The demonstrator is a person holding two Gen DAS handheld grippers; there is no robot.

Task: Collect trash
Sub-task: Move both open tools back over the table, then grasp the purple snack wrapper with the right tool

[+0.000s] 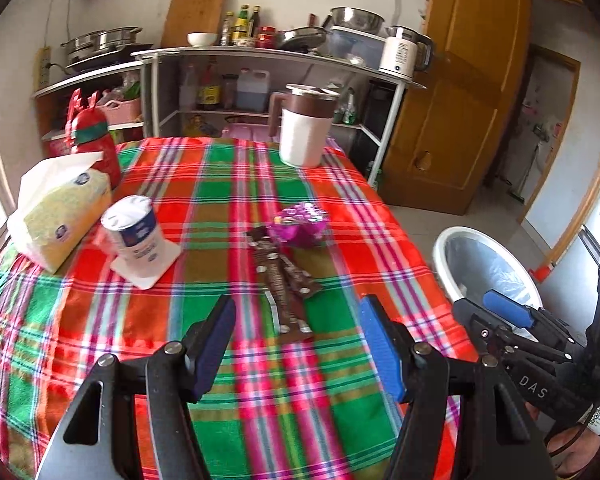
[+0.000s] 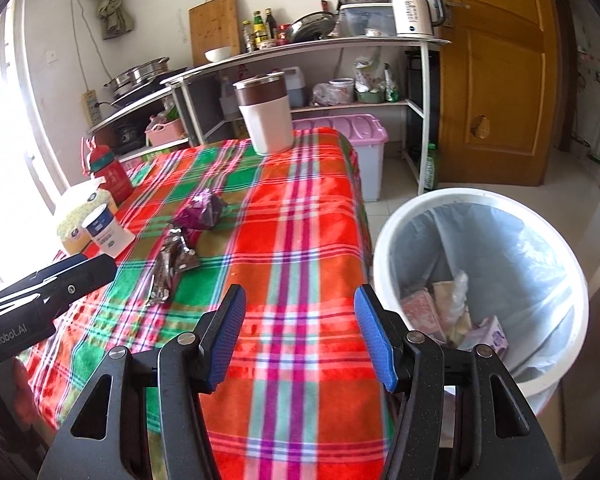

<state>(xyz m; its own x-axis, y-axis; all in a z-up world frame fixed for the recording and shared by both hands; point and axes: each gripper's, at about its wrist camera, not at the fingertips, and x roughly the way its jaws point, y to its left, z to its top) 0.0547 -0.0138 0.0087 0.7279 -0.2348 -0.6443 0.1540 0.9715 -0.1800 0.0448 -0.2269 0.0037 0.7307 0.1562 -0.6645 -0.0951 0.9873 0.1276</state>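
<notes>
We see two pieces of trash lying mid-table on the plaid tablecloth (image 1: 236, 364): a long brown wrapper (image 1: 286, 286), and touching its far end a crumpled purple wrapper (image 1: 300, 224). Our left gripper (image 1: 298, 354) hangs just near of the brown wrapper, jaws released with nothing between them. Our right gripper (image 2: 300, 338) is over the table's near right edge, likewise released and empty. Right of the table stands the white bin (image 2: 384, 248), lined with a bag and already holding scraps. Far left sit a yogurt cup (image 1: 134, 232) and a tissue pack (image 1: 62, 210); at the far edge, a brown-and-white jug (image 1: 304, 126).
</notes>
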